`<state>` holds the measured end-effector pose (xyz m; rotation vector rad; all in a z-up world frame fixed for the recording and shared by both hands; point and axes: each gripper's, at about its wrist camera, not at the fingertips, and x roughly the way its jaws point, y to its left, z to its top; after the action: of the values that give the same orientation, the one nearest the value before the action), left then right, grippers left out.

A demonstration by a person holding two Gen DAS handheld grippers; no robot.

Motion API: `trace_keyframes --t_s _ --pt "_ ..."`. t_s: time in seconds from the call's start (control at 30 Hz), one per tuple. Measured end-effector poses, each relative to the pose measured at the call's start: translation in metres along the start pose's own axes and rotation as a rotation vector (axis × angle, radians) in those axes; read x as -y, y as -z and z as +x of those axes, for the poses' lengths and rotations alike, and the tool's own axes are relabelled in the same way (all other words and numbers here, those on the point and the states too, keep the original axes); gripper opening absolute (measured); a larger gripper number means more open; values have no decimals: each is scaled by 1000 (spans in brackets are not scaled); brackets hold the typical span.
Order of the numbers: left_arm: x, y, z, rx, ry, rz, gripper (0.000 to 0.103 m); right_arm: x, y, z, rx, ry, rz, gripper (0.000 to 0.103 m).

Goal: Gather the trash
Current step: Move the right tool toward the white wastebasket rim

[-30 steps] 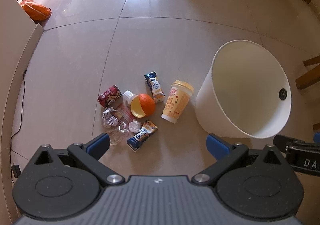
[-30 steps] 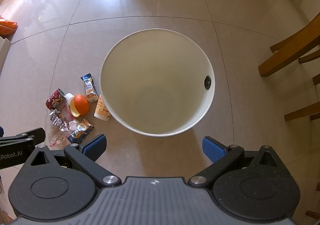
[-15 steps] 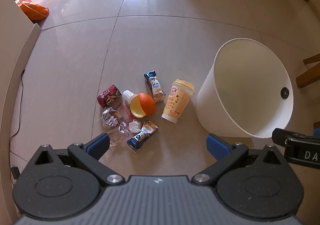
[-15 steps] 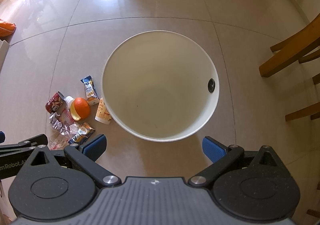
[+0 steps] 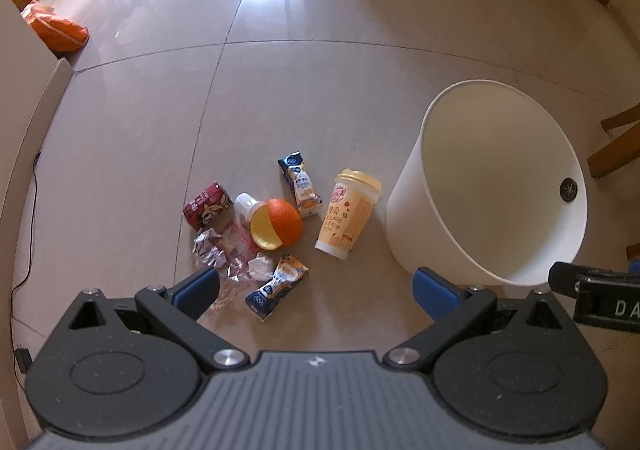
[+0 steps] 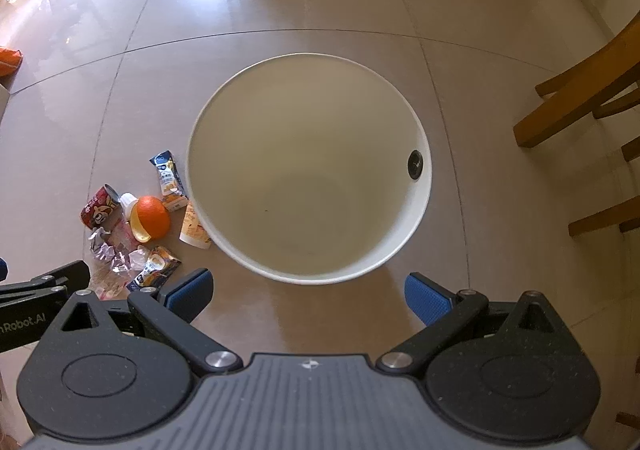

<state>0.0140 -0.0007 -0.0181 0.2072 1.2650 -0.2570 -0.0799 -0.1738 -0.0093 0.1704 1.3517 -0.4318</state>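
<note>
The trash lies in one tight cluster on the floor just left of the empty white bin (image 6: 310, 185): an orange (image 5: 280, 221), a yellow cup (image 5: 347, 215) nearest the bin wall, two snack packs, a red can (image 5: 207, 205) and crumpled wrappers (image 5: 216, 252). This placement probably keeps each carry short. The left gripper (image 5: 316, 286) hangs above the cluster and the right gripper (image 6: 308, 292) above the bin mouth, both with fingers spread wide and holding nothing. The surface is glossy beige tile (image 5: 320, 97), with wooden chair legs (image 6: 580, 97) to the right.
</note>
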Motion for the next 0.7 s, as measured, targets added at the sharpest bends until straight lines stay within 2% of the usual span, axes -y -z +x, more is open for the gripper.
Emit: trace_keyframes --t_s 0.23,0.5,0.7 --pt "6 -6 12 -5 -10 35 102 8 -3 11 7 16 29 103" --pt "10 -14 30 -10 18 67 102 18 -9 27 14 37 64 103" --pt "7 -17 50 -14 -2 70 102 39 -19 45 44 75 105 103"
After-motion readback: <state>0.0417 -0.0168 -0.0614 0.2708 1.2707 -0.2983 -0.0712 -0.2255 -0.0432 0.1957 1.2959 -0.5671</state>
